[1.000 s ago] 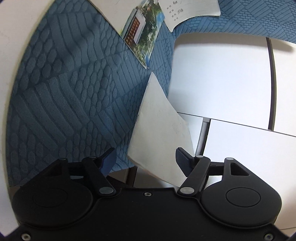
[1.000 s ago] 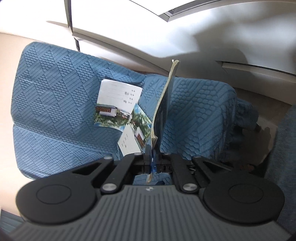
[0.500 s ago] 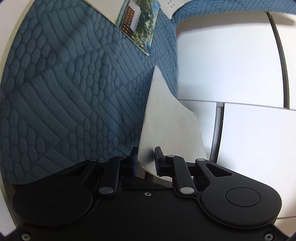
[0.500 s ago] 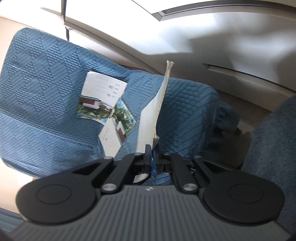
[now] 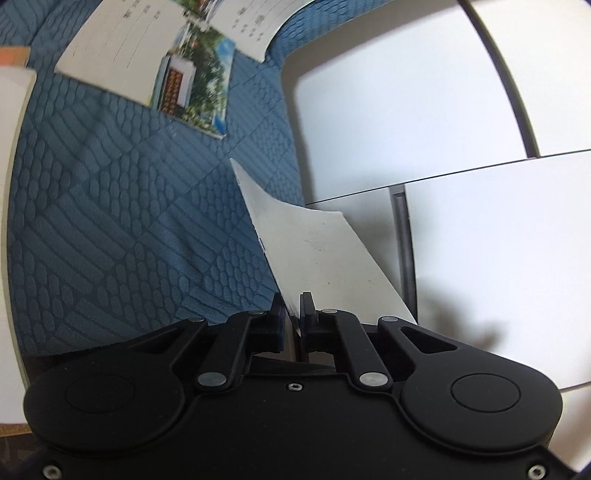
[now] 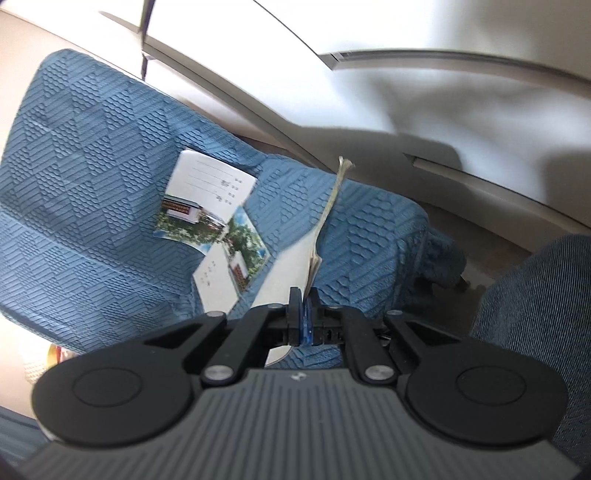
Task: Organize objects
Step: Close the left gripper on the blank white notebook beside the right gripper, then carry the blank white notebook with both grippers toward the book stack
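Note:
My left gripper (image 5: pixel 292 306) is closing its jaws the last bit onto a plain white card (image 5: pixel 317 251), and the pads press its lower corner. The card stands lifted above the blue quilted cloth (image 5: pixel 110 206). My right gripper (image 6: pixel 306 295) is shut on a thin stack of cards (image 6: pixel 328 206), seen edge-on and rising up from the fingers. Loose postcards lie on the cloth: a photo postcard (image 5: pixel 192 85) overlapping a lined white one (image 5: pixel 110 48), with another lined card (image 5: pixel 255 26) beyond. The right wrist view shows the same loose postcards (image 6: pixel 207 199).
The blue cloth (image 6: pixel 92 166) covers a cushion-like surface. White panels (image 5: pixel 406 92) with dark seams stand to the right of it. A blue-grey fabric mass (image 6: pixel 535 295) fills the right edge of the right wrist view. A pale surface (image 5: pixel 11 147) borders the cloth on the left.
The left gripper's fingers went from wide apart to pinching the white card and rose with it. The right gripper rose slightly and rolled, still holding its stack.

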The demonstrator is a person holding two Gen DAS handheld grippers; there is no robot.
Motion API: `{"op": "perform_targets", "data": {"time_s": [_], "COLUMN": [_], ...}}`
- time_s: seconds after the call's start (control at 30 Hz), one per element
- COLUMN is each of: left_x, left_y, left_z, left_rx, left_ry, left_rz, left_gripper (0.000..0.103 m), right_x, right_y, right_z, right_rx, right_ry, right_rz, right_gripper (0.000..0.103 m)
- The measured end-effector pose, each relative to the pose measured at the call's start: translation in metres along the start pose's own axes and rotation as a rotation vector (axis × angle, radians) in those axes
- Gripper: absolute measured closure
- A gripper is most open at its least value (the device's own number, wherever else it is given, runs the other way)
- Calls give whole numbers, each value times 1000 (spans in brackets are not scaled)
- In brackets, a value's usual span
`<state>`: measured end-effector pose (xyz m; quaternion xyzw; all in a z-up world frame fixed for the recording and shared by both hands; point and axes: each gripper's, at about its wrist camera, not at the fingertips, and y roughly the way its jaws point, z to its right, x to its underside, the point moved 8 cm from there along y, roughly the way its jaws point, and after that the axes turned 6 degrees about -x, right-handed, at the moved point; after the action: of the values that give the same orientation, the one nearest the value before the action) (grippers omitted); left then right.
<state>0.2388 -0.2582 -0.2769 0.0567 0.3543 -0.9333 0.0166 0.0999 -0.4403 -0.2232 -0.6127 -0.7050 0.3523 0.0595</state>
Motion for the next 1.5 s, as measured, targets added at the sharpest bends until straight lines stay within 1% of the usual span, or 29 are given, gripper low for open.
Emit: {"op": "perform_targets", "data": {"time_s": [0.03,0.1,0.17,0.23,0.47,0.7,0.97,1.23,1.33,1.5], "left_x": [4,1,4,4,-5,-11,-11,-6,-2,8], "left_y": [-7,-15,-15,-23,-76,-127,-182,-233,-253,-275], "left_z": [5,15,28,35,52,60,52,37,27,5], "left_rx": [-1,-1,3,8,18,1,-4,-21,-22,-43], "left_ry": [7,25,34,38,61,82,57,27,7,-15], "left_rz": [9,32,54,75,157,230,312,399,429,472], "left_gripper": [96,96,96,96,96,95,95,95,94,94], "right_x": [-1,-4,-6,-7,-8,-7,2,22,32,53], "right_y": [-2,-5,-9,-12,-20,-24,-18,-9,-6,-1], "right_z": [-3,-11,-19,-27,-62,-105,-141,-178,-192,-209], "right_rx": [-9,-30,-48,-67,-148,-220,-284,-370,-406,-440], "right_ry": [-6,-15,-27,-37,-76,-125,-165,-223,-248,-282], "right_rz": [3,5,8,11,10,-6,-57,-138,-176,-220], "right_gripper": [98,98,98,98,98,98,98,98,98,98]}}
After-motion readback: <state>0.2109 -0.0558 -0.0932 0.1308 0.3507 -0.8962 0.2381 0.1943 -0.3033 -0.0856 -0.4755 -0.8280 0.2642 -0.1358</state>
